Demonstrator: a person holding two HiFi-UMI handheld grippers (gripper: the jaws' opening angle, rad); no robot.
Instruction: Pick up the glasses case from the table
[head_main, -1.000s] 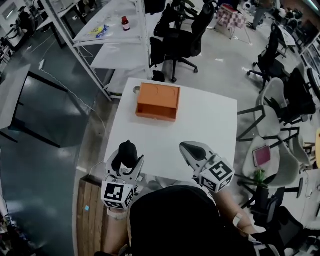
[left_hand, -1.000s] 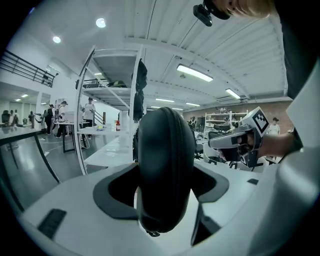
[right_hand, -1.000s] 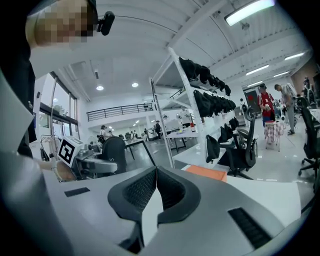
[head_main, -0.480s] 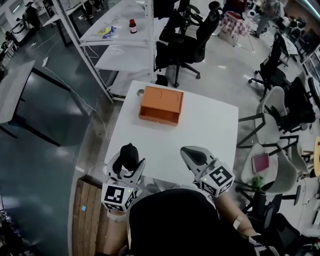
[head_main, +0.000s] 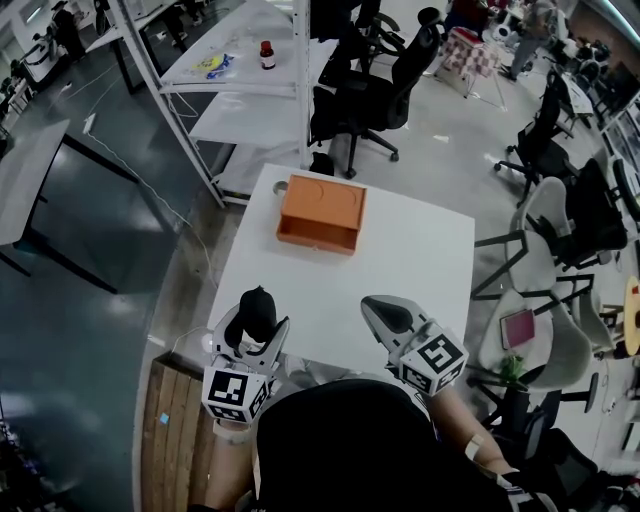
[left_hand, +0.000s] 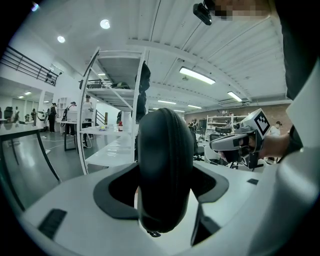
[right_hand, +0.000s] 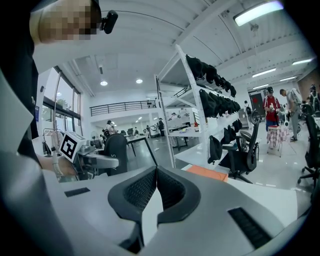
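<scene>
The black zippered glasses case (head_main: 256, 309) (left_hand: 165, 170) stands upright between the jaws of my left gripper (head_main: 254, 322) (left_hand: 166, 175), lifted off the white table (head_main: 400, 250) near its front left corner. The right gripper (head_main: 383, 312) (right_hand: 156, 192) hangs over the table's front right part, shut, its textured pads meeting with nothing between them. In the right gripper view the left gripper with the case (right_hand: 114, 150) shows at the left. In the left gripper view the right gripper (left_hand: 239, 142) shows at the right.
An orange box (head_main: 321, 212) (right_hand: 207, 173) lies at the far side of the table. Metal shelving (head_main: 235, 90) stands beyond the table's far left. Black office chairs (head_main: 375, 85) stand behind the table, and more chairs (head_main: 560, 230) to the right. A wooden board (head_main: 170, 430) lies on the floor at left.
The view has drifted slightly; the table and box shifted a little in frame. Both grippers hold about the same place, with the case still in the left one.
</scene>
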